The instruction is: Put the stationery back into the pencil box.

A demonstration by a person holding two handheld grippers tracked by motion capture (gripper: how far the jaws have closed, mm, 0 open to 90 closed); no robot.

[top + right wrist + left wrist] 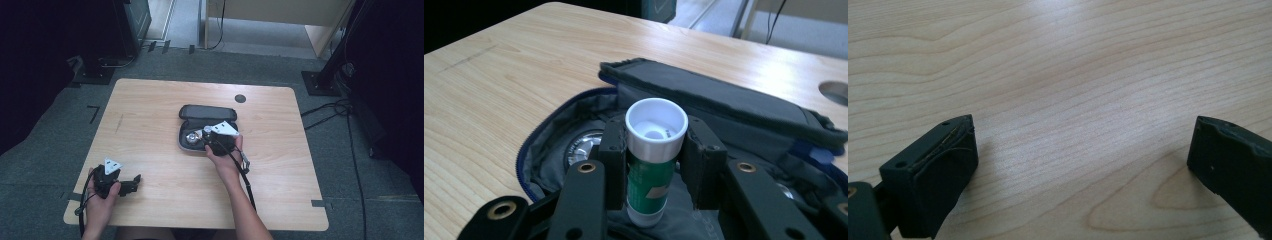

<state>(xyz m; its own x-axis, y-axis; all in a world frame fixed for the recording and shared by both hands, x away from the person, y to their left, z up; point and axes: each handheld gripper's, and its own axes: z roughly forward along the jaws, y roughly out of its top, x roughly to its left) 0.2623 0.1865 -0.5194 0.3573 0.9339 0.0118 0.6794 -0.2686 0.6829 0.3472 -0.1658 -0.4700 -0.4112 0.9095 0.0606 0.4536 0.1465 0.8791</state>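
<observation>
An open dark grey zip case (207, 113) lies at the middle of the wooden table (150, 110). Its lid (724, 97) is folded back on the far side. My right gripper (214, 139) hangs over the case's open half and is shut on a green tube with a white cap (651, 170), held upright between the jaws. A round shiny object (580, 148) lies inside the case to the left of the tube. My left gripper (131, 185) rests near the table's front left corner. Its jaws stand wide open over bare wood (1083, 100) with nothing between them.
A round cable hole (240, 98) sits in the table behind the case. Black stands (95, 65) and cables (340, 107) are on the carpet around the table. The table's front edge runs close behind my left hand.
</observation>
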